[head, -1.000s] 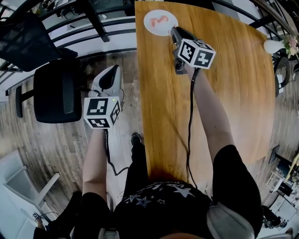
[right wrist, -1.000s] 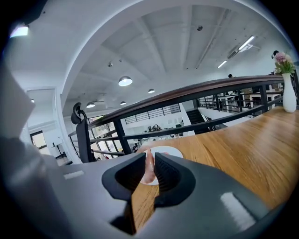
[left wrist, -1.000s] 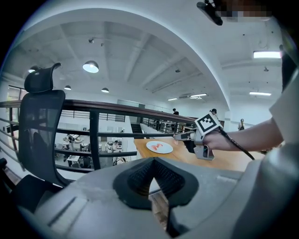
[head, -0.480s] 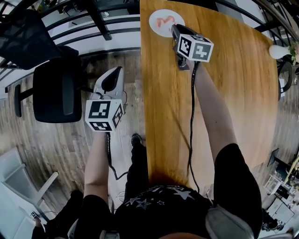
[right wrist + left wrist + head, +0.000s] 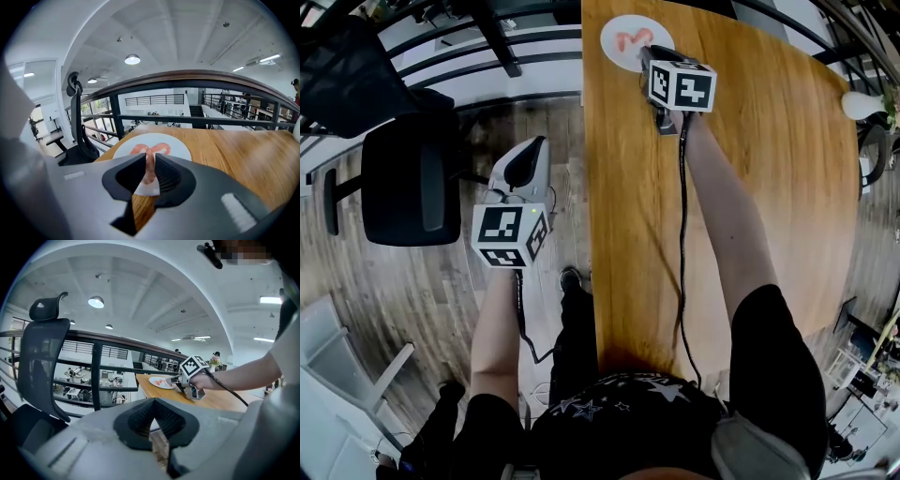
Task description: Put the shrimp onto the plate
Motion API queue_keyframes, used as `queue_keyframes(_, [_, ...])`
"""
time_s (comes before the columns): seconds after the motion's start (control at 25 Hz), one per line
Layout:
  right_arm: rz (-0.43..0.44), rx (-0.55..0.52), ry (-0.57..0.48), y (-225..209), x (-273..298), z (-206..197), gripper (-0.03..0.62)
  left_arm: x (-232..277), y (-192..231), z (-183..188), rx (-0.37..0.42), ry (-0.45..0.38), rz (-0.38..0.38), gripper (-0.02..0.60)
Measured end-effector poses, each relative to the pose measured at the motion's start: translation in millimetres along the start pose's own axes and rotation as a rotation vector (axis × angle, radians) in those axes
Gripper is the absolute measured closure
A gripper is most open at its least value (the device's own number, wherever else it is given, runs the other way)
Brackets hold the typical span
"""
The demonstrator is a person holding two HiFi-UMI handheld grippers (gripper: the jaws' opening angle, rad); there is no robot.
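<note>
So here's where we're at: our right gripper (image 5: 644, 54) has its fingers clenched on a pink shrimp (image 5: 149, 169). In the right gripper view it hangs upright between the two pads, pinched from both sides. The fingertips sit right over the near rim of the round white plate (image 5: 182, 151), so the shrimp is above the plate's edge. We can't tell whether its tail end touches the plate. Just past the fingertips, two other shrimp (image 5: 162, 148) lie curled on the plate, one to either side of the held one. The plate sits near the far left corner of the wooden surface (image 5: 769, 187), and beyond the fingers there's a dark railing (image 5: 187, 115) at the surface's far edge. Our left gripper (image 5: 528, 145) is off to the side, not over the surface at all. It's above the plank floor (image 5: 412, 291), and its fingers are closed tip to tip on nothing, with bare floor showing through the little gap behind the tips. A black office chair (image 5: 408, 183) stands left of those fingers. From the left gripper view, the right gripper and plate are out ahead and to the right of its fingertips.
</note>
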State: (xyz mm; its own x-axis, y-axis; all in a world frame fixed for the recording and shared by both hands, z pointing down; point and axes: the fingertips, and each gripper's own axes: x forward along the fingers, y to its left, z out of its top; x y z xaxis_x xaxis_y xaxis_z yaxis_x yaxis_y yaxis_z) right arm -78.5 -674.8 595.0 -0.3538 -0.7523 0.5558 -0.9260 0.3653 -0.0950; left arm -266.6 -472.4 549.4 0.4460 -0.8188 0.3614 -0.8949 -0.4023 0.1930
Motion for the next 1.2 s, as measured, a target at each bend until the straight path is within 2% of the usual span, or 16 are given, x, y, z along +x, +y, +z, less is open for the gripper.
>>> queue_keyframes(0.2, [-0.033, -0.019, 0.071, 0.4, 5.0, -5.1, 0.528, -1.5, 0.2, -5.4, -0.012, 0.001, 0.003, 0.58])
queue_keyframes(0.48, [-0.047, -0.048, 0.107, 2.4, 8.5, -5.5, 0.525, -3.3, -1.0, -11.8, -0.029, 0.008, 0.004, 0.58])
queue_keyframes(0.64, [-0.044, -0.055, 0.105, 4.4, 5.8, -7.1, 0.499, -7.3, -1.5, -12.6, -0.032, 0.008, 0.007, 0.58])
queue_keyframes(0.92, [-0.053, -0.015, 0.083, 3.8, -7.0, -0.4, 0.499, -18.6, 0.0, -6.6, -0.027, 0.004, 0.012, 0.58])
queue_keyframes(1.2, [-0.025, 0.001, 0.06, 17.6, -38.1, 13.7, 0.5, -41.9, -7.9, 3.9, -0.038, -0.002, 0.028, 0.58])
